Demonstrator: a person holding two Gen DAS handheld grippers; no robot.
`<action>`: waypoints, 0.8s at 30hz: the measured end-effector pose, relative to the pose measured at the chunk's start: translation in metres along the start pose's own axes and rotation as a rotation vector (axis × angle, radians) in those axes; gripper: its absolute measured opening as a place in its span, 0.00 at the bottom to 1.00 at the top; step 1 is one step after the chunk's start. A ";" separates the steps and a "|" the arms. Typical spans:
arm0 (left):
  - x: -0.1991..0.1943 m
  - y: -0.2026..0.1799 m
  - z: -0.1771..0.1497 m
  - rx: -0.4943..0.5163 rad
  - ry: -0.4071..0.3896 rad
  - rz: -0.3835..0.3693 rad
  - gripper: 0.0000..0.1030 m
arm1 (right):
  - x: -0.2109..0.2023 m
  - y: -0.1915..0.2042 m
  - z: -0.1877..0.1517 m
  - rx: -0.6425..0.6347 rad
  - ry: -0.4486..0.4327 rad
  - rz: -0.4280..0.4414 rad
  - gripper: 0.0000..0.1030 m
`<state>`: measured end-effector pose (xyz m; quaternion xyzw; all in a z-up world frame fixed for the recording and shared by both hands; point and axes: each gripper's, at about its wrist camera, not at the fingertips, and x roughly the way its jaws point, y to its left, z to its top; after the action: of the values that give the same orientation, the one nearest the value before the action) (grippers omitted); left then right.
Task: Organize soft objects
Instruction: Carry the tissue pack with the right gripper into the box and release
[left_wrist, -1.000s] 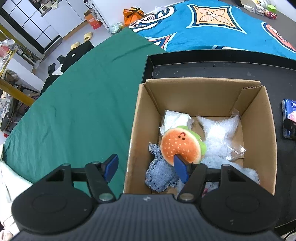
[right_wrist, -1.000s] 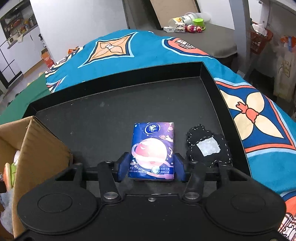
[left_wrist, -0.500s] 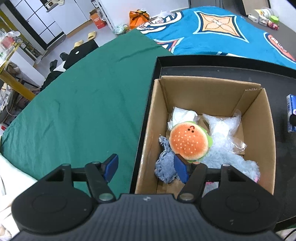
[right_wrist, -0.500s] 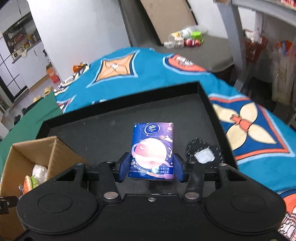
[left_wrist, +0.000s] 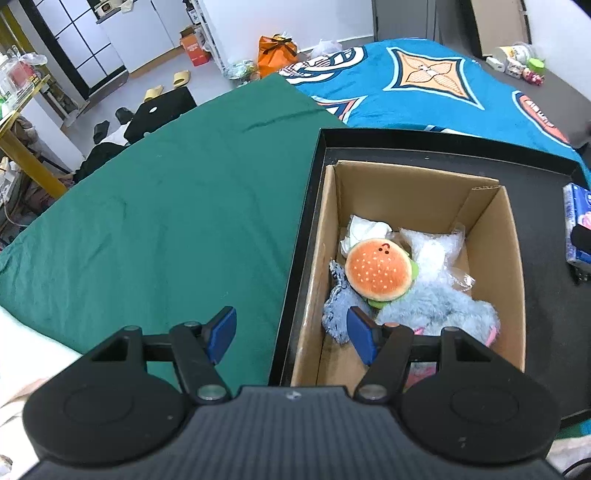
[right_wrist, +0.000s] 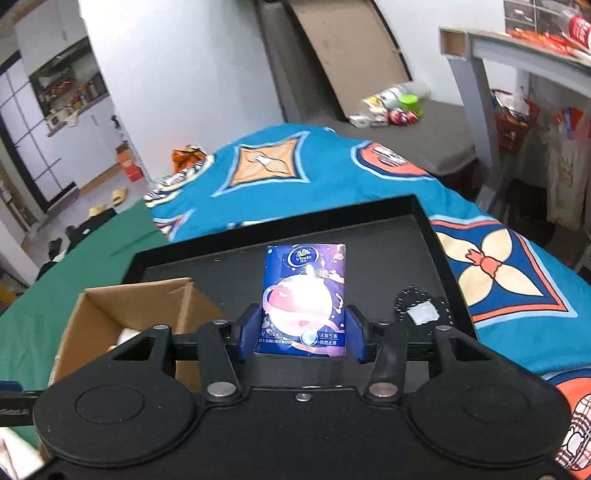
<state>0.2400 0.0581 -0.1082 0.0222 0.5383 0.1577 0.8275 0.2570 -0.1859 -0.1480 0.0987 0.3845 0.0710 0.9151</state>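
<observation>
A blue tissue pack (right_wrist: 304, 299) hangs above the black tray (right_wrist: 424, 221), and my right gripper (right_wrist: 302, 338) is shut on its lower end. The same tissue pack (left_wrist: 576, 225) shows at the right edge of the left wrist view. To the left stands a cardboard box (right_wrist: 92, 314). Inside the cardboard box (left_wrist: 325, 236) lie a plush burger (left_wrist: 378, 269), a grey-blue furry toy (left_wrist: 439, 306), a denim scrap (left_wrist: 334, 314), a clear plastic bag (left_wrist: 434, 251) and a white wad (left_wrist: 364, 229). My left gripper (left_wrist: 291, 332) is open and holds nothing, above the box's left wall.
A black fabric patch (right_wrist: 423, 310) with a pale square lies on the tray's right side. Green cloth (left_wrist: 166, 206) covers the table left of the tray, blue patterned cloth (right_wrist: 295, 177) beyond it. Clutter (right_wrist: 391, 107) sits on a grey surface at the far back.
My right gripper has risen with the tissue pack, which is now off the tray floor. My left gripper has drawn up and back from the box, so more of the grey-blue toy shows.
</observation>
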 end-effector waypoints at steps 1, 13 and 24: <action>-0.002 0.002 -0.001 0.000 -0.004 -0.007 0.63 | -0.004 0.003 0.000 -0.008 -0.008 0.011 0.46; -0.015 0.021 -0.015 -0.009 -0.032 -0.100 0.54 | -0.038 0.035 0.001 -0.100 -0.071 0.194 0.46; -0.007 0.031 -0.032 -0.035 -0.002 -0.190 0.35 | -0.034 0.059 -0.007 -0.138 0.007 0.321 0.46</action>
<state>0.2014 0.0814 -0.1092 -0.0434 0.5344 0.0880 0.8395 0.2254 -0.1352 -0.1153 0.0954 0.3611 0.2428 0.8953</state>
